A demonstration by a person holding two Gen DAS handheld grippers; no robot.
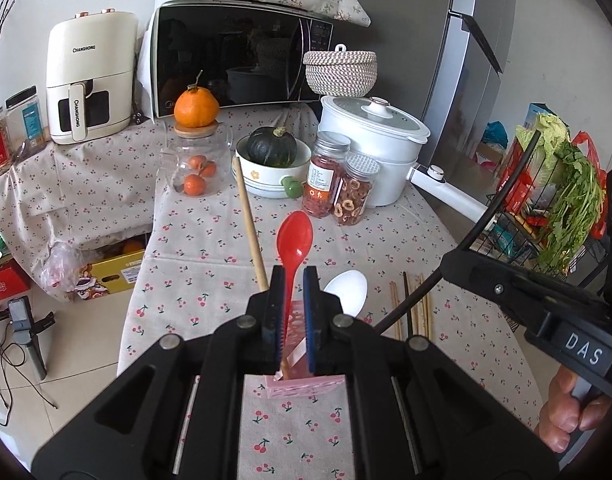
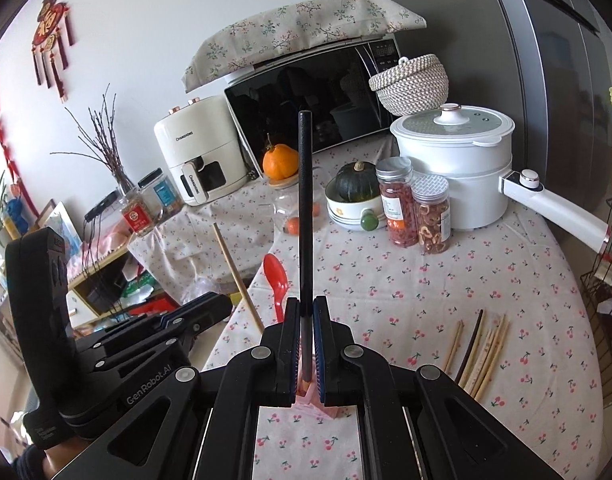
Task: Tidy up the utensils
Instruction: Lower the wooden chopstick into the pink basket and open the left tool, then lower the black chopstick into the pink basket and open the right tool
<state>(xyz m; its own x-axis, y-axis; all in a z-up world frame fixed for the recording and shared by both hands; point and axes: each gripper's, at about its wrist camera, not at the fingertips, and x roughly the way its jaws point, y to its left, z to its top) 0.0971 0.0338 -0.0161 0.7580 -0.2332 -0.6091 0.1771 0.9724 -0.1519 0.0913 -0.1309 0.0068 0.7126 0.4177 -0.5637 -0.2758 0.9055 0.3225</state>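
Right now my left tongs (image 1: 294, 292) are clamped narrow on the handle of a red spoon (image 1: 295, 238), whose bowl stands up in the centre of the left wrist frame. The handle runs down between the pads toward a pink holder (image 1: 306, 386) standing on the bench (image 1: 210, 248), low in the frame; I cannot tell whether its end has reached the inside. A wooden stick (image 1: 250, 220) rises on a slant just left of the spoon, its lower end hidden behind the tongs.

My right tongs (image 2: 306, 312) are pinched tight on a black chopstick (image 2: 305, 208), which stands nearly upright through the middle of the right wrist frame. Its lower end points at the same pink holder, seen only as a sliver between the pads. In the left wrist view that chopstick crosses in from the right edge as a long dark diagonal line.

A white spoon (image 1: 348, 290) lies on the cherry-print cloth just right of the left tongs. Beside it, lower right of centre, a loose bundle of chopsticks (image 2: 482, 352) lies on the bench, mostly pale wood with one dark one among them.

Further back, across the upper half of both frames, stand a white pot (image 1: 370, 148), two jars of dried food (image 1: 338, 178), a bowl holding a dark green squash (image 1: 272, 148), a glass jar (image 1: 198, 164) topped by an orange, and a microwave (image 1: 234, 56).
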